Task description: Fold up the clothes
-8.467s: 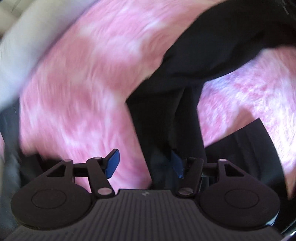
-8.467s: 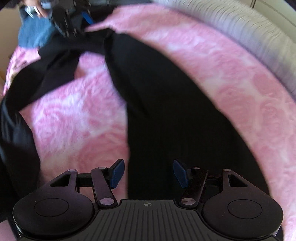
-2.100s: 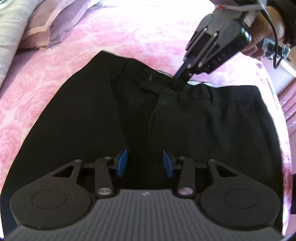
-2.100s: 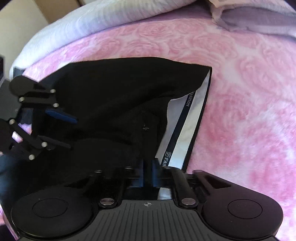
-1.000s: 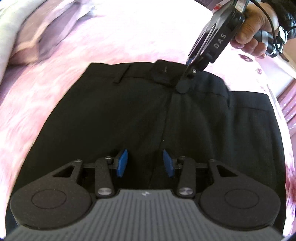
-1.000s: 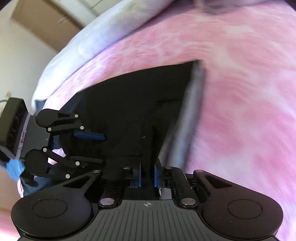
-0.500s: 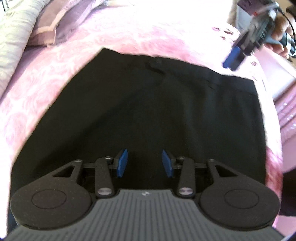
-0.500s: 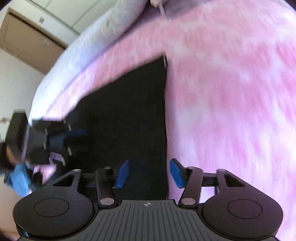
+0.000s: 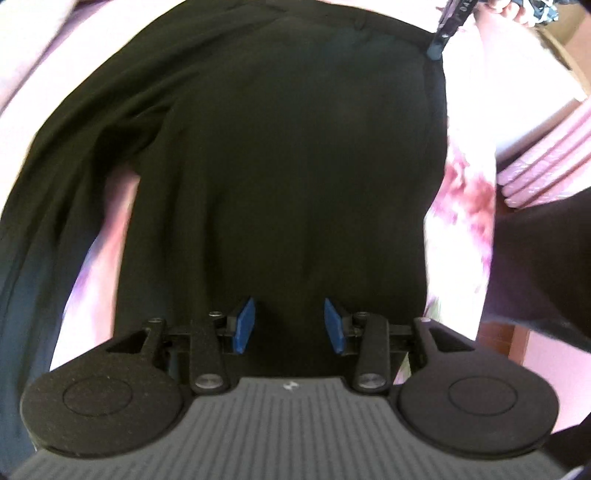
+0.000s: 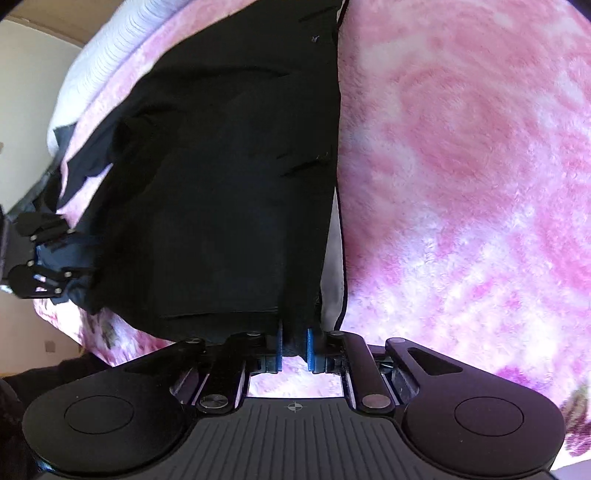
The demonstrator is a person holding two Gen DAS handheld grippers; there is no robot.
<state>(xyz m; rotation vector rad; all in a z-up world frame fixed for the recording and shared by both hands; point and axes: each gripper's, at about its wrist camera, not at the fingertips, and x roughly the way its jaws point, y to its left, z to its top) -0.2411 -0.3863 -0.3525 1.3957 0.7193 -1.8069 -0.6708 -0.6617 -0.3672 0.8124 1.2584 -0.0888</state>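
Black trousers (image 9: 295,166) lie spread across the pink rose-patterned blanket (image 10: 461,166) on the bed. My left gripper (image 9: 289,325) hangs above the dark fabric with its blue pads wide apart, nothing between them. Up in the far right corner of that same view I catch my right gripper (image 9: 437,46) at the waistband corner, with my hand (image 9: 517,9) just behind it at the frame's edge, though from here I can't read how its fingers stand. The right wrist view settles that: my right gripper (image 10: 294,349) is clamped on the trousers' edge, blue pads pressed close with black cloth pinched between, and a sliver of pale lining (image 10: 330,273) showing just beside the grip. That view also gives me the long straight waistband edge running away up the blanket, a white ribbed cover (image 10: 99,66) at the far left, and my left gripper (image 10: 51,254) off at the left, over the trousers' far side.
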